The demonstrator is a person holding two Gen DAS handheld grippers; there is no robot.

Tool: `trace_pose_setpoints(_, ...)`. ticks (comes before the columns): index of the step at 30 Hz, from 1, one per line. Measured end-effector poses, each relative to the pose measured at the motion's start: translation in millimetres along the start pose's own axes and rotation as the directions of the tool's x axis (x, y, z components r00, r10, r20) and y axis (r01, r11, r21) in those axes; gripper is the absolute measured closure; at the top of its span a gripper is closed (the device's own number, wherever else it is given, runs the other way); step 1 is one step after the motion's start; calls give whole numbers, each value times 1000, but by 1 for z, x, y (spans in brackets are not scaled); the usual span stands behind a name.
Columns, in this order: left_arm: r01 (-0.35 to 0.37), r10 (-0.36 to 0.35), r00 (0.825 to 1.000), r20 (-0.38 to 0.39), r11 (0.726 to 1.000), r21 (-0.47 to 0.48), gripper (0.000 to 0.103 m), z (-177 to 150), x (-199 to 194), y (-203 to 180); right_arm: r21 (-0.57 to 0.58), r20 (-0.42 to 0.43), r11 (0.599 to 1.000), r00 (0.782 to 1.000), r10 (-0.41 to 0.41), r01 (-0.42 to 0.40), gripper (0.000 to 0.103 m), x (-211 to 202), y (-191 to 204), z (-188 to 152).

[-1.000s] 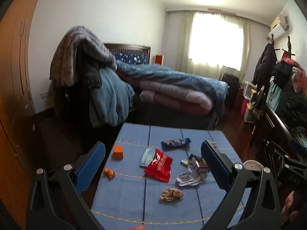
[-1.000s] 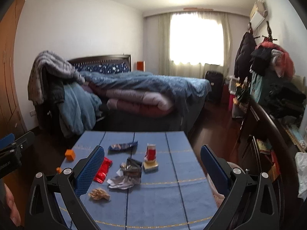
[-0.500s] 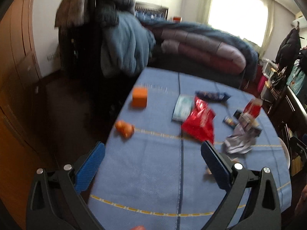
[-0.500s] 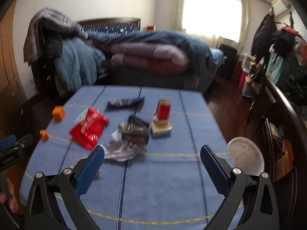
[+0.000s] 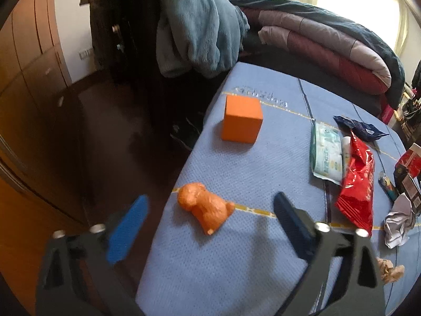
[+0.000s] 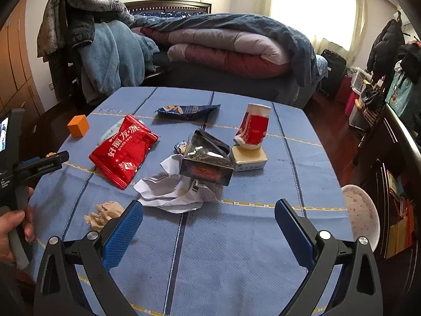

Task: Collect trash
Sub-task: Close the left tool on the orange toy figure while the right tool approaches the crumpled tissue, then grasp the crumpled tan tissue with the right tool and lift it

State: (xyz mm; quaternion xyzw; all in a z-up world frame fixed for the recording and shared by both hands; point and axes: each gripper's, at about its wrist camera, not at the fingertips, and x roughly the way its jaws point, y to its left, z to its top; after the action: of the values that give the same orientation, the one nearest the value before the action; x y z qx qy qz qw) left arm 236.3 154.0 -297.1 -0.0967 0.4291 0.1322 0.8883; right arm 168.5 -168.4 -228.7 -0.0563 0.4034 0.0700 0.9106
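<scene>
Dropped in low over the table's left edge: left gripper just narrowing, unclenched, bracketing the orange figurine. Right gripper gaping, empty, short of crumpled paper mid-table. Pickup imminent, likely.

Window glare, dim floor, fisheye warp at edges, slight blur.

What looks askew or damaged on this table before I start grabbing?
The red paper cup is crumpled and leans on the small tin. The dark carton is crushed open atop crumpled white paper.
</scene>
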Motion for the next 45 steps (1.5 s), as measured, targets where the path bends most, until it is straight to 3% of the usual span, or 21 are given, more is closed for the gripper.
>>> trace_pose_setpoints(2,23,-23,1000,-20,1000,-5,32,-1,6,-1,3,-6,1000,1000,3,-3,4,3,-1,1)
trace_pose_setpoints(6,32,-32,999,-13,999,-23,41,1,7,3,18,-8,1000,1000,14,-14,4,7,-3,1)
trace_pose_setpoints(11,29,-29,1000,0,999,-38,61,-1,5,10,29,-22,999,999,25,-24,4,11,-6,-2)
trace_pose_setpoints(16,38,-38,999,10,999,-30,61,-1,3,10,46,-46,996,996,74,-71,4,14,-5,-5)
trace_pose_setpoints(23,79,-76,993,87,996,-29,61,2,-24,9,3,-44,989,988,146,-146,4,13,19,-9)
trace_pose_setpoints(24,110,-106,990,97,994,-30,61,2,-31,7,-6,-50,986,985,167,-168,4,15,25,-10)
trace_pose_setpoints(31,150,-153,978,143,988,34,61,0,-58,-10,-11,-110,950,945,309,-312,4,39,59,-10)
trace_pose_setpoints(34,158,-164,976,145,986,48,61,-1,-64,-15,-31,-138,947,939,314,-321,5,51,76,-11)
trace_pose_setpoints(36,163,-168,975,147,985,50,61,-2,-66,-16,-54,-160,952,944,288,-300,27,58,85,-13)
trace_pose_setpoints(37,165,-171,974,148,985,52,61,-1,-67,-17,-64,-161,955,948,275,-288,29,58,88,-14)
trace_pose_setpoints(39,172,-179,972,154,983,57,61,0,-71,-20,-93,-138,960,958,251,-265,56,55,91,-16)
trace_pose_setpoints(41,179,-187,969,160,982,64,61,-1,-76,-21,-92,-132,957,956,262,-275,73,53,87,-18)
trace_pose_setpoints(45,208,-223,958,179,973,98,61,1,-92,-38,-41,-126,949,944,304,-312,76,44,69,-20)
